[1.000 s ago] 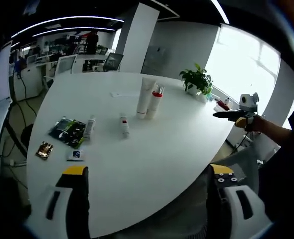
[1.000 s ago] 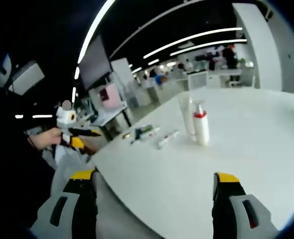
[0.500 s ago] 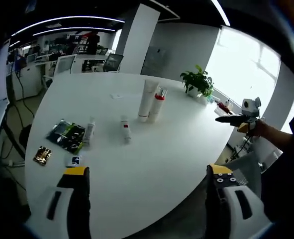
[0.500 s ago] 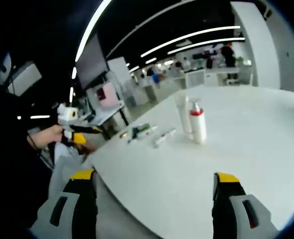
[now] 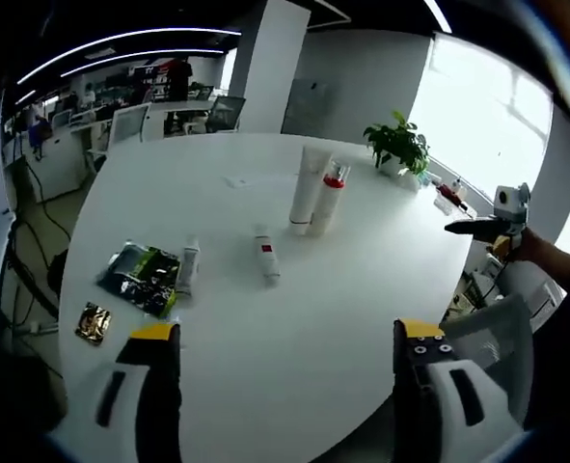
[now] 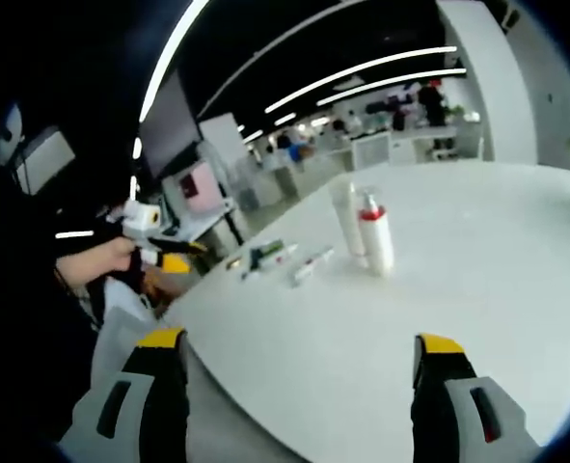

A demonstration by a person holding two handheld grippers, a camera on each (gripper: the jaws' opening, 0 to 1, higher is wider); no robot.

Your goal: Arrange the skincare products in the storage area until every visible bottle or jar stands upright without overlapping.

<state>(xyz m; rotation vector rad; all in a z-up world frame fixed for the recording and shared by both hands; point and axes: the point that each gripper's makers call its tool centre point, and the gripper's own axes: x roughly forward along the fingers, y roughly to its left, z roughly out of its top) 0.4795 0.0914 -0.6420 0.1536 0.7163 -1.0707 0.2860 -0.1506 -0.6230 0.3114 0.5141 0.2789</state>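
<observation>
The large white surface (image 5: 294, 318) has a smooth, faintly glossy laminate-like finish, the tall white tube (image 5: 310, 183) and white red-collared pump bottle (image 5: 328, 200) appear smooth plastic, and the green-black sachet (image 5: 142, 277) and small gold packet (image 5: 94, 322) appear shiny foil.

white table (image 5: 294, 328) | standing: tall tube (image 5: 309, 188), red-collared bottle (image 5: 328, 200) | lying: two small tubes (image 5: 264, 256), green packet (image 5: 140, 277)

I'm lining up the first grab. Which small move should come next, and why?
Probably bring the open left gripper down toward the small tube lying flat nearest it. The tall tube and red-collared pump bottle already stand upright; both grippers hold nothing.
</observation>
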